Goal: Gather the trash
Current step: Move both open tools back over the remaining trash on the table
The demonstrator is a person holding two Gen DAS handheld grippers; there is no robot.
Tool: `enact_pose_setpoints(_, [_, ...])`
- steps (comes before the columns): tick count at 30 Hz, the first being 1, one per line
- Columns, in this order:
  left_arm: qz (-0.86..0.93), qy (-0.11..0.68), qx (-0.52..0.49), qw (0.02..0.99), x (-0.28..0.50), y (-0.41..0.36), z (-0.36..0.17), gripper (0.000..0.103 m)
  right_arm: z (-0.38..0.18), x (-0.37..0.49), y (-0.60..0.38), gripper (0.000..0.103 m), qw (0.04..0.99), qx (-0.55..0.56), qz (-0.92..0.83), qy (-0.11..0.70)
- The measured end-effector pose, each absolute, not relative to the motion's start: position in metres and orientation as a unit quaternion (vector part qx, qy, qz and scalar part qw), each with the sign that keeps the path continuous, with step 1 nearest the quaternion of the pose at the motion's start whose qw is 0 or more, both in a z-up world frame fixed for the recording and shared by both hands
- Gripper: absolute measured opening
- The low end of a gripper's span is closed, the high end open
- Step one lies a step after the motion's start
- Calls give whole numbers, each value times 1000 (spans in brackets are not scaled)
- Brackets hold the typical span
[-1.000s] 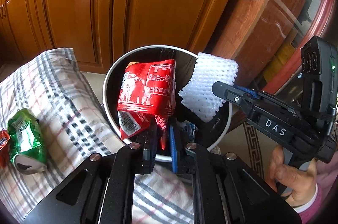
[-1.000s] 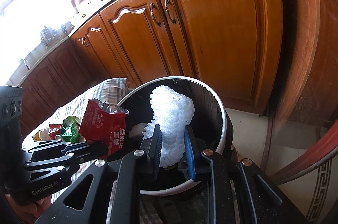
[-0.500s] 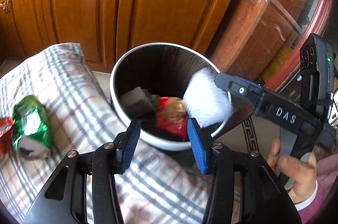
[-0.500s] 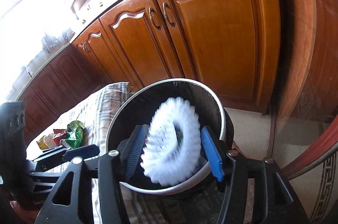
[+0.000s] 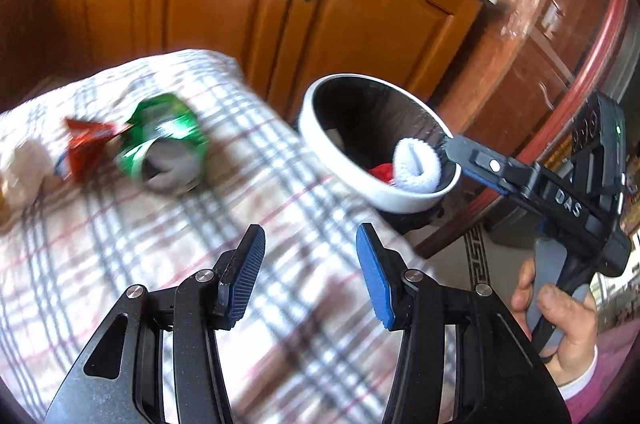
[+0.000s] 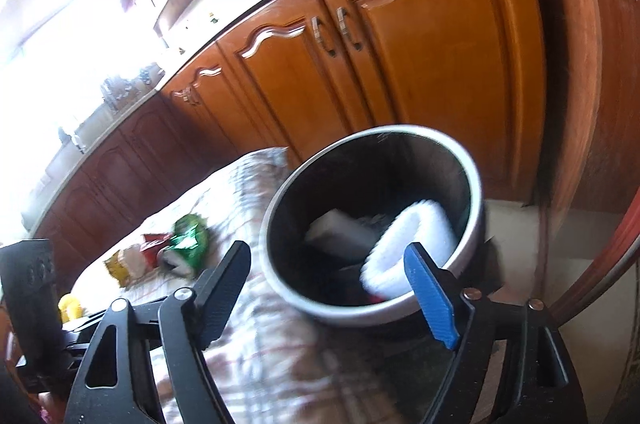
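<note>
Step in hand: both drops look done; the hands are free for the next pickup.
Left gripper (image 5: 310,264): fingers spread wide, nothing between them, over the checked cloth (image 5: 248,192).
Right gripper (image 6: 326,294): fingers spread, empty, at the near rim of the bin (image 6: 472,176).
Bin contents: white foam net (image 6: 412,240), a pale block (image 6: 340,236), and a scrap of red wrapper (image 5: 380,170).
Trash left on the desk: green wrapper (image 5: 164,144), red packet (image 5: 86,148) just beside it, paler pieces further left, too blurred to name.
Next move: I'd send the left gripper over the green wrapper, the nearest piece, lower it, and pinch a raised fold, since crumpled foil may slip.
</note>
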State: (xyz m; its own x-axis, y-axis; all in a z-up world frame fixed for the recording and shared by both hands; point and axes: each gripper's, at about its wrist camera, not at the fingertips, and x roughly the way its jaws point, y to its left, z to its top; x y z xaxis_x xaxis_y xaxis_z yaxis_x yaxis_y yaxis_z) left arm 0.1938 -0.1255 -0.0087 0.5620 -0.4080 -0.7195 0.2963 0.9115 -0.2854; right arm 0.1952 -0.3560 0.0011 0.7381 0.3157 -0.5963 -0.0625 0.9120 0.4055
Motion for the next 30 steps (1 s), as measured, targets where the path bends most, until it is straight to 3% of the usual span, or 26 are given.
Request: enact_pose_setpoints(30, [-65,416,-142,896,154,29,-31,48,-8,201,-209,82,889,141,218,378])
